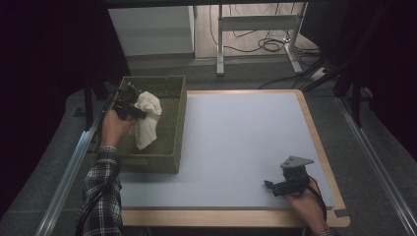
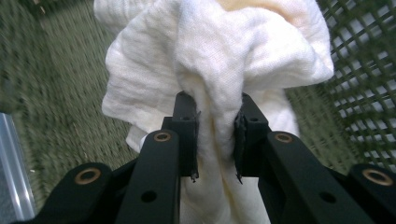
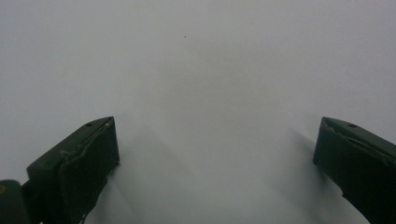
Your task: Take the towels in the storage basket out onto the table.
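A: Why is the white cloth hanging over the green basket?
B: The left hand-held gripper has its jaws pinched on a bunched fold, so the rest drapes free above the basket, clear of its mesh walls.
A: And the right hand-held gripper?
B: Jaws spread wide, holding nothing, resting on the worktop well apart from it

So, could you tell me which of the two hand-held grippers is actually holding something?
The left hand-held gripper, clamped on the white cloth over the green basket; the right hand-held gripper rests open on the table.
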